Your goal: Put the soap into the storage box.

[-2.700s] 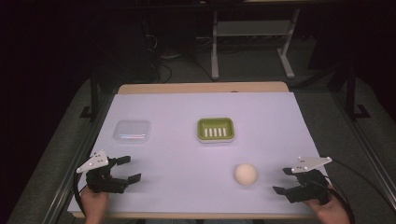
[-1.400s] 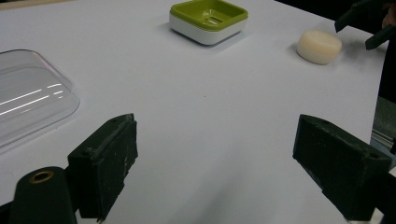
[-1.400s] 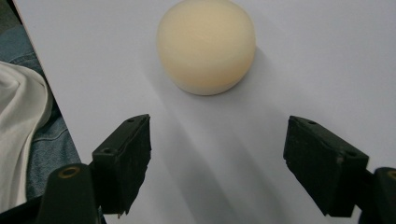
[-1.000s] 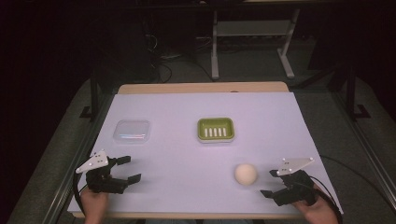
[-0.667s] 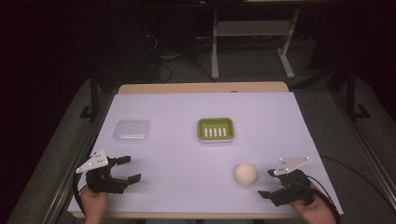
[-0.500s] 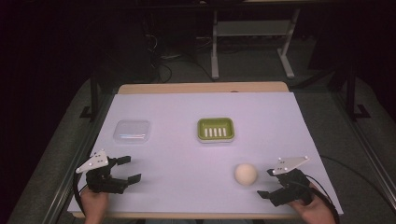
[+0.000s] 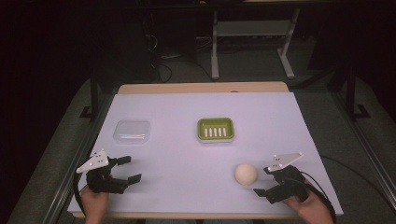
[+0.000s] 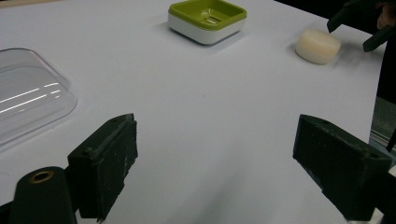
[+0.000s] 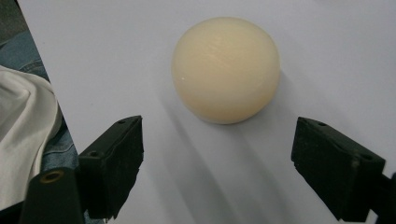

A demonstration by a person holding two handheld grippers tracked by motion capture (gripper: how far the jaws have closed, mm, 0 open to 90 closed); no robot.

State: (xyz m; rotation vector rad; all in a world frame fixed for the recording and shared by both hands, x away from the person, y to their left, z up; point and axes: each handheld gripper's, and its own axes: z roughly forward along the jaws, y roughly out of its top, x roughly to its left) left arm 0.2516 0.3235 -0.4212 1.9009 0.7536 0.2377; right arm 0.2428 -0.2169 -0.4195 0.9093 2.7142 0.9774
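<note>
Near the table's (image 7: 187, 154) front edge, the right gripper (image 7: 265, 181) gapes wide just beside the soap (image 7: 245, 174), not touching; the left gripper (image 7: 130, 169) rests spread, empty.

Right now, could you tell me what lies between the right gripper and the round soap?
Nothing: in the right gripper view only bare white table cover separates the open right gripper from the round soap.

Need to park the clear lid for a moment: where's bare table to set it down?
The widest bare patch lies between the left claw and the soap, in front of the green dish. The strip behind the dish and clear lid is bare too. It is tight between the soap and right claw.
</note>
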